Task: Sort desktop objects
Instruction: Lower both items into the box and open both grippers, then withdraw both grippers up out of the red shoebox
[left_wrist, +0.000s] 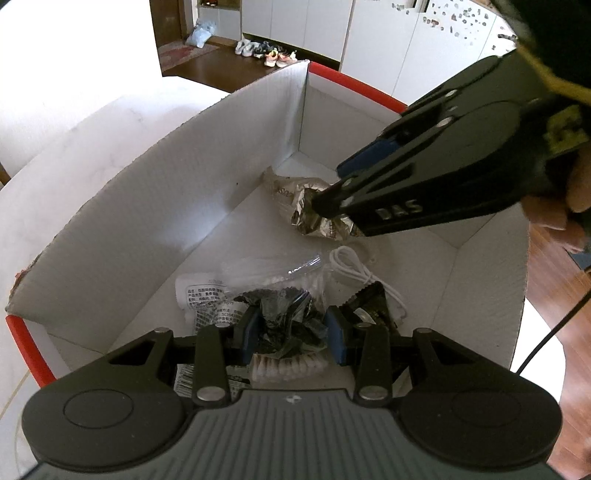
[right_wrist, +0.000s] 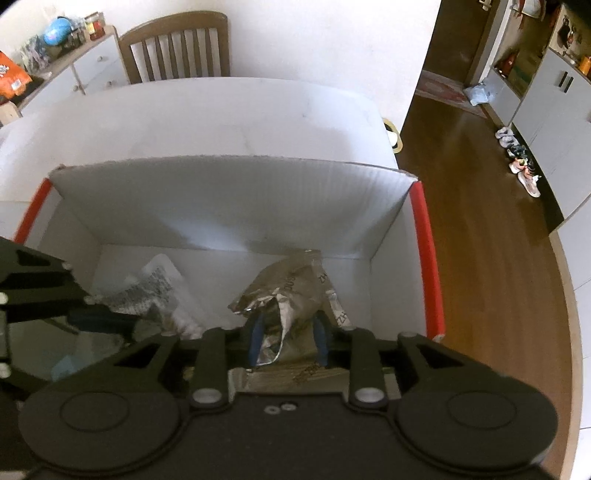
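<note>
We see a white cardboard box (left_wrist: 122, 229) with red edge trim sitting on a white table (right_wrist: 221, 107); both grippers reach down into it. On the box floor lie a crumpled foil snack wrapper (right_wrist: 295, 291), a clear bag of cotton swabs (left_wrist: 280, 280) and a coiled white cable (left_wrist: 351, 266). The right gripper (right_wrist: 288, 338) straddles the foil wrapper, pads slightly apart from it, jaws loosened. The left gripper (left_wrist: 293, 330) is clamped on a crumpled black plastic wrapper (left_wrist: 288, 314), just above the swabs.
</note>
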